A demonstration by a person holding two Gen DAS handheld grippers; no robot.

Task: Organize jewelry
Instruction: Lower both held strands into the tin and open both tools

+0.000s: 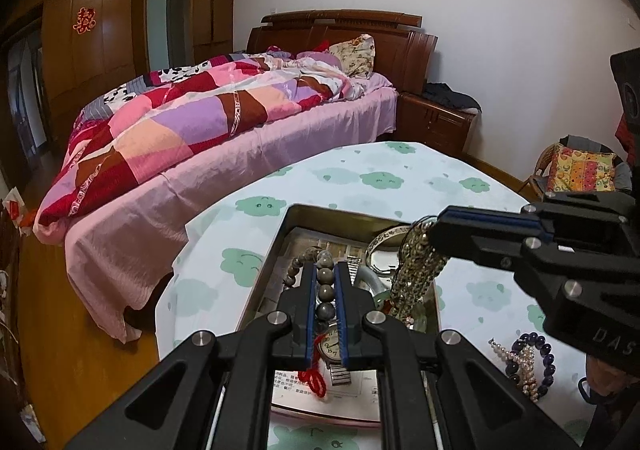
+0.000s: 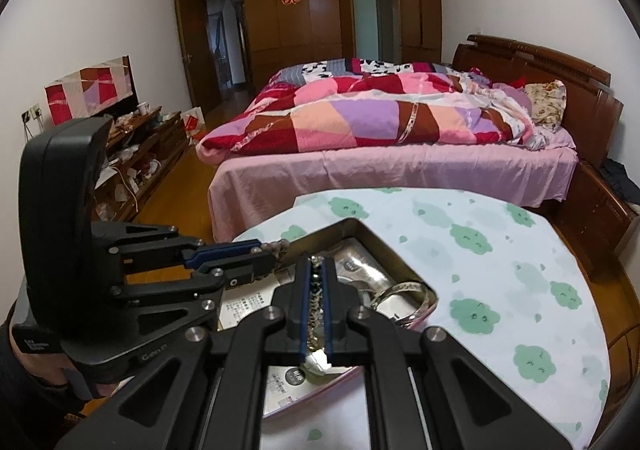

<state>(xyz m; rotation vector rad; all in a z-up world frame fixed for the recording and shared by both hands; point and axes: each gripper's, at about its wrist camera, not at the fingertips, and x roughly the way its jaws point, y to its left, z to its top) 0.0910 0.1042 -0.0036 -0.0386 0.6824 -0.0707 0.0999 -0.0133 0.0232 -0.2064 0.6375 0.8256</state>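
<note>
An open metal tin (image 1: 280, 246) sits on the table with the cloud-print cloth. My left gripper (image 1: 324, 270) is shut on a grey bead bracelet (image 1: 323, 290) over the tin; a red tassel (image 1: 314, 380) and a wristwatch (image 1: 332, 348) lie below it. My right gripper (image 2: 317, 270) is shut on a gold-toned chain necklace (image 1: 416, 270), which hangs into the tin; the chain shows between its fingers in the right wrist view (image 2: 316, 298). A silver bangle (image 2: 404, 302) lies in the tin. The left gripper (image 2: 276, 254) shows in the right wrist view.
A purple bead bracelet and a pearl strand (image 1: 528, 362) lie on the cloth right of the tin. A bed with a patchwork quilt (image 2: 380, 118) stands beyond the table. A nightstand (image 1: 436, 118) and a cushioned chair (image 1: 580, 170) stand at the right.
</note>
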